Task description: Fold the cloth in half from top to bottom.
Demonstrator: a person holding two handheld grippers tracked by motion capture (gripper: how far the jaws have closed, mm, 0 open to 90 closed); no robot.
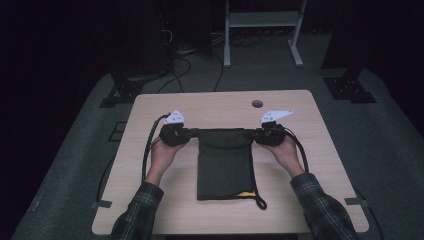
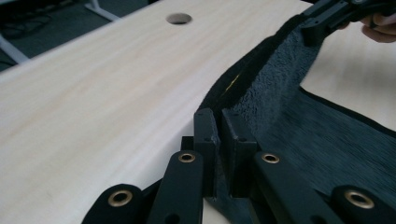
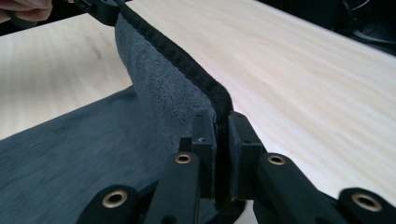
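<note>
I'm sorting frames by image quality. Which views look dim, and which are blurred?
High view: dim, surroundings nearly black, table evenly lit, no glare. Left gripper view: bright, cloth soft-focus. Right gripper view: bright, far tabletop blurred, cloth edge by the right tool fairly sharp.

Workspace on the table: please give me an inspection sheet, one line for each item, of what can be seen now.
Surface: light wooden table with a round hole near its far edge.
Job's things: dark cloth pouch lying flat, far edge lifted and stretched between both grippers; something yellow at its near edge; a black cord loop trailing from the near right corner.
Clutter: nothing seen.
Grippers: left gripper and right gripper each shut on a far corner of the pouch.
Cables: one black cable trails from each gripper.
Surroundings: dark room, grey floor, white frame legs beyond the table.
</note>
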